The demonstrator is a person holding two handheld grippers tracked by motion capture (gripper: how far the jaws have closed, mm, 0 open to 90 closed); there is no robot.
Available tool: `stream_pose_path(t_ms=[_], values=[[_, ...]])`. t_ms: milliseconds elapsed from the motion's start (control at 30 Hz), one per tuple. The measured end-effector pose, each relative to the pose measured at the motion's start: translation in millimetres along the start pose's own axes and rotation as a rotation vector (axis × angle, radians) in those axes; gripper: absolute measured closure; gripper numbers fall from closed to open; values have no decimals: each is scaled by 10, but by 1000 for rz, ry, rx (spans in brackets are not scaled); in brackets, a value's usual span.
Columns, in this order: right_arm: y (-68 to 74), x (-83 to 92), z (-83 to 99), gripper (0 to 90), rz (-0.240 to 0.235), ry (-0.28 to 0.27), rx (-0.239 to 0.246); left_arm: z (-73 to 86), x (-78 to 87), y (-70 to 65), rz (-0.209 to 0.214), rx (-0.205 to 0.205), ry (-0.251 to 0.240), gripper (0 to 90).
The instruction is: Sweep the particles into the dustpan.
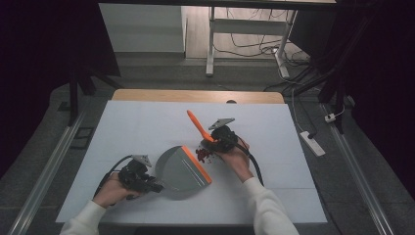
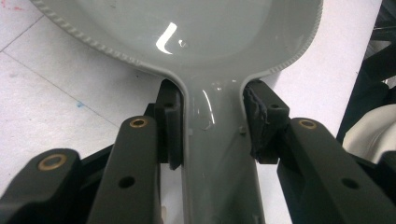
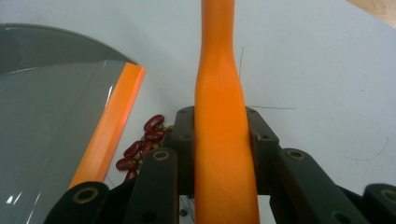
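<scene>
While both tools were gripped: sweeping judged barely begun
Left gripper (image 1: 155,186): clamped on dustpan handle; pads pressed against both sides of the grey neck in the left gripper view; held low at the near left of the table
Right gripper (image 1: 214,142): clamped on brush handle; orange handle squeezed between the jaws in the right gripper view
Dustpan (image 1: 181,171): grey, orange lip (image 1: 196,164) turned toward the beans; lip near them, not touching; pan (image 2: 187,28) seemingly bare inside, as far as visible
Brush (image 1: 197,125): orange handle slanted up and away from the hand; bristle end hidden under the gripper, beside the beans
Beans (image 1: 203,154): red, a few small green ones mixed in; small heap on the white mat (image 1: 147,127), between lip and brush; seen again (image 3: 144,142) just off the lip
Done: both tools picked up and brought to either side of the heap
Left: beans pushed over the lip into the pan; none seemingly inside yet
</scene>
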State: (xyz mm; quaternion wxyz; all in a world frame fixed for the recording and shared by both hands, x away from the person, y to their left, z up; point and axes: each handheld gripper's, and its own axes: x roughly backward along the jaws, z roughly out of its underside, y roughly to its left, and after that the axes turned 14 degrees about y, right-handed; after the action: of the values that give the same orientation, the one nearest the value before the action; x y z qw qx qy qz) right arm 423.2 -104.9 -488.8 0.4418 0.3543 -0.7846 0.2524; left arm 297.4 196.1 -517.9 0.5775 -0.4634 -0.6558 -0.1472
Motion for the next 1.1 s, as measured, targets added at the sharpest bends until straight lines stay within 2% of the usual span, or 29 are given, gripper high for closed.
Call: stream_pose_path(t_ms=[33,167,633,833,1100], values=[[-15,-2,3,704,3,-6,-18,-1,-2,0,0,0,0,613],[-43,-13,2,704,-6,-16,-28,-2,-3,2,0,0,1,613],[52,-40,-44,704,-28,-9,29,-4,-10,9,1,-1,4,613],[113,-44,-59,703,-25,-3,76,-5,-13,10,1,0,4,613],[151,-50,-65,703,-27,-9,94,-4,-15,10,2,0,4,613]])
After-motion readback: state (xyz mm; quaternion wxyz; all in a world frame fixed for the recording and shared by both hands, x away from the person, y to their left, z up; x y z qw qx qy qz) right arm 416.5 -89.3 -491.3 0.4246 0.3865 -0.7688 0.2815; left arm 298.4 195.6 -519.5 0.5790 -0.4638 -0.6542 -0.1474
